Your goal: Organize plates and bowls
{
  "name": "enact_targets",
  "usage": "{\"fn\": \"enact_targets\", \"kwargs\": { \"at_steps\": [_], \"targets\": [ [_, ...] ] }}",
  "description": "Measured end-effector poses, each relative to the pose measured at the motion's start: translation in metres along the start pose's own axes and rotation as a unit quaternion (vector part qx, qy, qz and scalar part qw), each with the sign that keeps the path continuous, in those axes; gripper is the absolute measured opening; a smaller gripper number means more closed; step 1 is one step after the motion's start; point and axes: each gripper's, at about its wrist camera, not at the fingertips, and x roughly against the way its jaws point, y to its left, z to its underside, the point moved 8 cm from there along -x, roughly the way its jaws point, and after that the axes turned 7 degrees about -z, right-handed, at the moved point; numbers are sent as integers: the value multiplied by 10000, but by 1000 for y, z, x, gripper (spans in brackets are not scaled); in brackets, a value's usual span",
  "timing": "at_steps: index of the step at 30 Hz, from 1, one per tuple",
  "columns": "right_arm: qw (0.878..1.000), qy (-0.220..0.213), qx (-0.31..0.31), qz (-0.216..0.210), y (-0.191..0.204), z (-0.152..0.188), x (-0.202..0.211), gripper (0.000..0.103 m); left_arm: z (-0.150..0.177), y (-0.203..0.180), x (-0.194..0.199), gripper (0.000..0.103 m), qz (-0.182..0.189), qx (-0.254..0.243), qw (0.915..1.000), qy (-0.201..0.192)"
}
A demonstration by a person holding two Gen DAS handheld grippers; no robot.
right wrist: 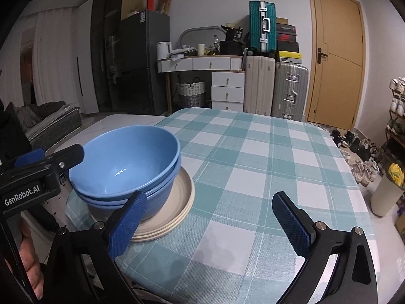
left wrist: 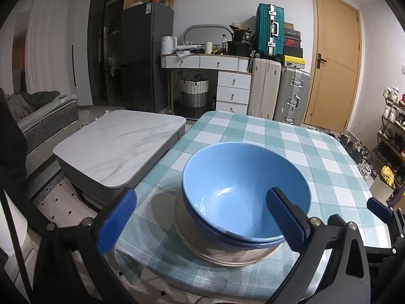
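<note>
Stacked blue bowls sit nested on stacked cream plates near the left front corner of the checked table. The top bowl tilts. My left gripper is open; its right finger reaches over the near rim into the top bowl, its left finger is outside to the left. It shows in the right wrist view at the bowls' left rim. My right gripper is open and empty above the cloth, right of the stack.
The teal-and-white checked tablecloth covers the table. A white marble coffee table stands lower at the left. Suitcases, a dresser and a door are far behind. A shoe rack is at the right.
</note>
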Motion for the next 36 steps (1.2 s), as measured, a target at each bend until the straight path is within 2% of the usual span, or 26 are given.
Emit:
{"fn": "enact_targets", "kwargs": {
  "at_steps": [6, 11, 17, 21, 29, 36],
  "targets": [
    [9994, -39, -338, 24, -11, -2, 2, 101, 3, -9, -1, 103, 103, -173, 9998, 96],
    [9982, -83, -586, 16, -19, -3, 6, 101, 1, -26, 15, 103, 114, -584, 9978, -308],
    [9963, -106, -767, 361, -37, -2, 13, 101, 4, -45, 17, 103, 367, -879, 9952, -227],
    [9950, -152, -831, 536, -45, -1, 17, 102, 3, -42, 17, 103, 149, -862, 9959, -250],
    [9960, -152, -713, 514, -38, 0, 20, 102, 4, -45, 17, 103, 191, -855, 9959, -221],
    [9955, -115, -790, 505, -41, 2, 19, 102, 5, -42, 17, 103, 31, -933, 9953, -250]
  ]
}}
